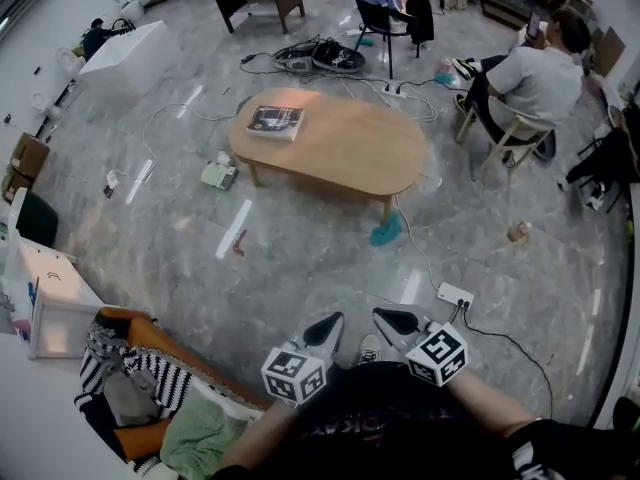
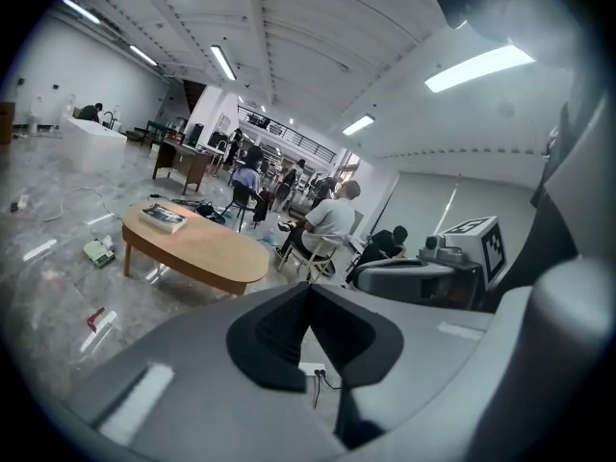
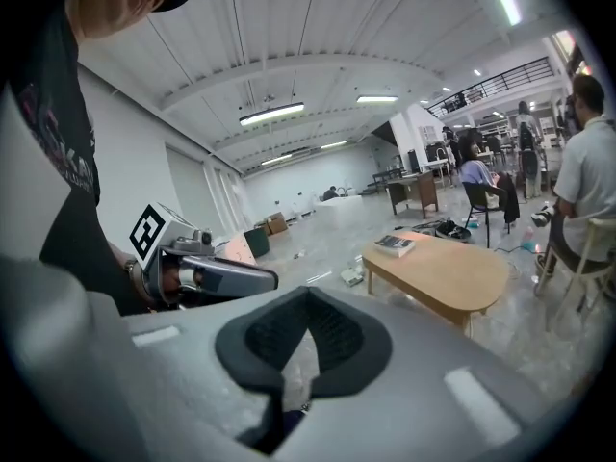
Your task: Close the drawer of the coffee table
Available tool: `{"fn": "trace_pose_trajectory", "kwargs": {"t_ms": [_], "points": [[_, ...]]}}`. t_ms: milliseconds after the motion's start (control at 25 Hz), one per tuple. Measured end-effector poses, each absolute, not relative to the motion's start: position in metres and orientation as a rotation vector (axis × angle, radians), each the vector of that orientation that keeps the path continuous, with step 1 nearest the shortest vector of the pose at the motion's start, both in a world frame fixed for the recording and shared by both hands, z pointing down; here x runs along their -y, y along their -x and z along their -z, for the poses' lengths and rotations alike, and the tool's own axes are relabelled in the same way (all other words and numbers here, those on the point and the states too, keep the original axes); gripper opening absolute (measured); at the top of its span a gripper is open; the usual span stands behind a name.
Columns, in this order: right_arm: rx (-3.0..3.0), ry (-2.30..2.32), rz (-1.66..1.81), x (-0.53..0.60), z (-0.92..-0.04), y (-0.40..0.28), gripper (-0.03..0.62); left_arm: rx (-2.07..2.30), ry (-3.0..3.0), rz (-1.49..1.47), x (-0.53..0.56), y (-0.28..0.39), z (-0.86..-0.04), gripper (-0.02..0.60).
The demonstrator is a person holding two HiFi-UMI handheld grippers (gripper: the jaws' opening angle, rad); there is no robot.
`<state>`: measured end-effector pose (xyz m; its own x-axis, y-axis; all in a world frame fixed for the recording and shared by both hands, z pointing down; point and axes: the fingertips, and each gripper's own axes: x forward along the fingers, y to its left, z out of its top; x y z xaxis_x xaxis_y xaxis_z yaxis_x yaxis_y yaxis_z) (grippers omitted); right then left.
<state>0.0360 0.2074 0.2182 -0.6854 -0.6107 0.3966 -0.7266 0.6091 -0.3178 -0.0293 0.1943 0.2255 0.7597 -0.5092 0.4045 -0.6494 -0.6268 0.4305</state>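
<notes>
- Head view: the left gripper and right gripper are hovering at 6 o'clock, both clenched and empty. The oval worktop, carrying a book, is standing well apart at 12 o'clock, and no drawer is showing.
- Left gripper view: the jaws are meeting on nothing, and the worktop is sitting at 9 o'clock.
- Right gripper view: the jaws are pressing together, and the worktop is at 3 o'clock. Judging by this, finding the drawer front first and then pushing squarely is looking wisest.

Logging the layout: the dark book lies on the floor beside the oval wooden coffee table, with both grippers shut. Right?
No: the dark book lies on top of the oval wooden coffee table, as the head view shows. The left gripper and right gripper are shut.
</notes>
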Motion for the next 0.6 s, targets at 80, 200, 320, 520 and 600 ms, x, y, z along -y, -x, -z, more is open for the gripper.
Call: {"fn": "trace_pose_trajectory", "kwargs": {"t_ms": [80, 200, 320, 520, 600], "points": [[2.603, -1.080, -0.664, -0.210, -0.215, -0.036, 0.002, 0.882, -2.400, -0.327, -0.198, 0.029, -0.221, 0.005], [2.624, -1.050, -0.644, -0.213, -0.210, -0.034, 0.002, 0.909, -2.406, -0.329, -0.203, 0.030, -0.215, 0.005], [2.636, -1.031, -0.643, -0.215, -0.208, -0.032, 0.002, 0.923, -2.405, -0.330, -0.206, 0.032, -0.212, 0.005], [2.647, -1.024, -0.656, -0.215, -0.210, -0.029, 0.001, 0.921, -2.411, -0.349, -0.205, 0.034, -0.211, 0.005], [2.648, -1.020, -0.661, -0.215, -0.212, -0.029, 0.002, 0.921, -2.410, -0.351, -0.205, 0.033, -0.212, 0.005]]}}
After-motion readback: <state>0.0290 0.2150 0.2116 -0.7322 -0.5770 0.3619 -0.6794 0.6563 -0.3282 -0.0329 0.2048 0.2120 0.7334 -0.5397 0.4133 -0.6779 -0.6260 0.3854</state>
